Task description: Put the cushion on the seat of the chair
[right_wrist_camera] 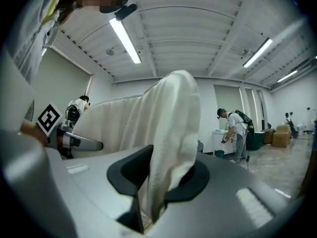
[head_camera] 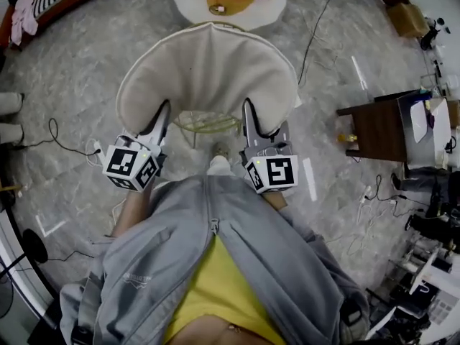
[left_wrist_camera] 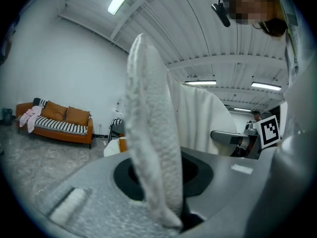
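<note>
Head view: the cushion point(head_camera: 208, 70) hangs between the left gripper point(head_camera: 165, 108) and the right gripper point(head_camera: 248, 108), each nipping a near edge. The chair point(head_camera: 207, 123) shows as wire frame below and between the gripper tips. The cushion mostly hides it, so the cushion could land off-centre.

Left gripper view: the jaws stand narrow, clamped on a thin fold of cushion rim, and a jerk could pull it free.

Right gripper view: here too the jaws pinch bunched fabric narrowly. If either side slips, the cushion likely swings and misses the seat.
</note>
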Demonstrator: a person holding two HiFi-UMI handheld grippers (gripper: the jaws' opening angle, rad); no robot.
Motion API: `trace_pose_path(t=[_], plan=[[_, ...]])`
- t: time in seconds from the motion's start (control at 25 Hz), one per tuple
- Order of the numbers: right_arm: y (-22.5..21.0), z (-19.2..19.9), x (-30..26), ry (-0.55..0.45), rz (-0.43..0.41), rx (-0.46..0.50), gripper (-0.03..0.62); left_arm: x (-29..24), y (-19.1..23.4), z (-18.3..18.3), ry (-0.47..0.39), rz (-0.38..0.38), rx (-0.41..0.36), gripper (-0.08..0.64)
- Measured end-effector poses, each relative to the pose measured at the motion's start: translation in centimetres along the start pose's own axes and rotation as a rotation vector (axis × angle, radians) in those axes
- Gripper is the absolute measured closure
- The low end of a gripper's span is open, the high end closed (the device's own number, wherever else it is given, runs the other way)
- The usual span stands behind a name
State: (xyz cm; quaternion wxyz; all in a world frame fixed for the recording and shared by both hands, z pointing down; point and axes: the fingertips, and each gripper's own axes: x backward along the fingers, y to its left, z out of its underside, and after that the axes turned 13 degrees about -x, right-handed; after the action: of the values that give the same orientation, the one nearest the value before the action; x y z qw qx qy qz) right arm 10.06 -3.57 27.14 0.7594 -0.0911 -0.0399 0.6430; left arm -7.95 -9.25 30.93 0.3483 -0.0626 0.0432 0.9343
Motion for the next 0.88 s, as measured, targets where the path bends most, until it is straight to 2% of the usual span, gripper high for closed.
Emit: trace_pose_path(t=[0.2, 0.48, 0.68, 0.88], plan=[[-4.7, 0.8, -2.2, 0.053, -0.093, -0.016, 0.515, -3.6, -1.4, 1.1, 0.034, -0.091, 0.031, 0.494], [-9.8, 2.5, -3.9, 0.117, -0.181, -0.014, 0.515, -7.0, -3.8, 3.2, 0.070, -0.163, 0.073, 0.494], [-11.3, 5.1, -4.6, 0.169, -0.196, -0.034, 0.514, -7.7, -4.5, 6.0, 0.115, -0.179, 0.123, 0.494], [-12.3, 9.9, -5.0, 0.283, -0.176, -0.067, 0.514, -8.7, -3.9, 11.0, 0.207, -0.144, 0.217, 0.494]])
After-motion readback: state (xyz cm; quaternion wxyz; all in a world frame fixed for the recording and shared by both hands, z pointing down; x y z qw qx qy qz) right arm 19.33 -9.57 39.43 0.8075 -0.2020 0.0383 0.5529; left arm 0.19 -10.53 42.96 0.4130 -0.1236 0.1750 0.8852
